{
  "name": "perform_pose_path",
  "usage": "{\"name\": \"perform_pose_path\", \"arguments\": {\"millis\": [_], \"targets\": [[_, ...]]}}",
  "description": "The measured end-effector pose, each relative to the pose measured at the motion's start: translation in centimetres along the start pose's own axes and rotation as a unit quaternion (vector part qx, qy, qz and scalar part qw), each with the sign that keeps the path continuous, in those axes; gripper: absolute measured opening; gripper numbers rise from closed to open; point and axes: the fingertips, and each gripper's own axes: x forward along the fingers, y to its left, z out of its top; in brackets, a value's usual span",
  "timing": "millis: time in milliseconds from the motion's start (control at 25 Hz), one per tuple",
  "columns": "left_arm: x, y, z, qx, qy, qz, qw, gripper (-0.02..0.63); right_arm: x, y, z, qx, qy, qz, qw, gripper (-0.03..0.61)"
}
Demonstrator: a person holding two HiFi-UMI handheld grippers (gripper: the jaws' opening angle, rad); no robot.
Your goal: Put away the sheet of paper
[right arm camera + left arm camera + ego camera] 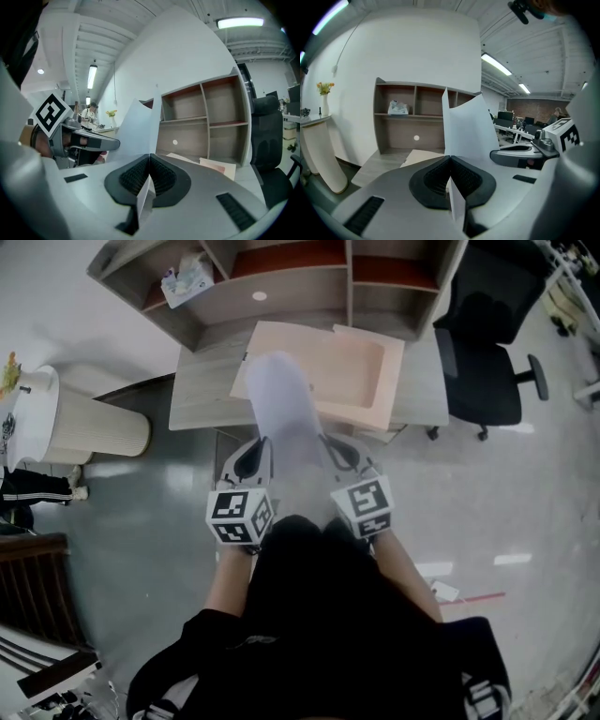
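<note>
Paper sheet (281, 409) outside peach tray (392, 367), packet (187, 279) in shelf (291, 285)

No text, label, brand or number could be read; the print on the small packet (187, 279) was too blurred.

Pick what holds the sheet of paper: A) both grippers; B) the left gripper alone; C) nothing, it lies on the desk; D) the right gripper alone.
A: the left gripper and the right gripper each have jaws shut on an edge of the sheet of paper.
</note>
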Motion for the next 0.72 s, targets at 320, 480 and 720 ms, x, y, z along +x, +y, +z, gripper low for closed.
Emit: {"name": "perform_pose_path", "arguments": {"millis": [320, 480, 720], "targets": [[4.1, 2.8, 0.2, -0.006, 0.015, 0.004, 0.9999, 0.046, 3.4, -2.2, -0.7, 0.002, 0.027, 0.000, 1.000, 0.017], [6.9, 4.5, 0.3, -0.009, 0.022, -0.007, 0.9997, 0.046, 6.0, -3.7, -1.2, 0.001, 0.044, -0.009, 0.999, 0.017], [11.6, 8.2, 0.7, -0.024, 0.045, -0.033, 0.9982, 0.046, 11.6, -4.5, -1.2, 0.021, 0.074, 0.008, 0.997, 0.017]]}}
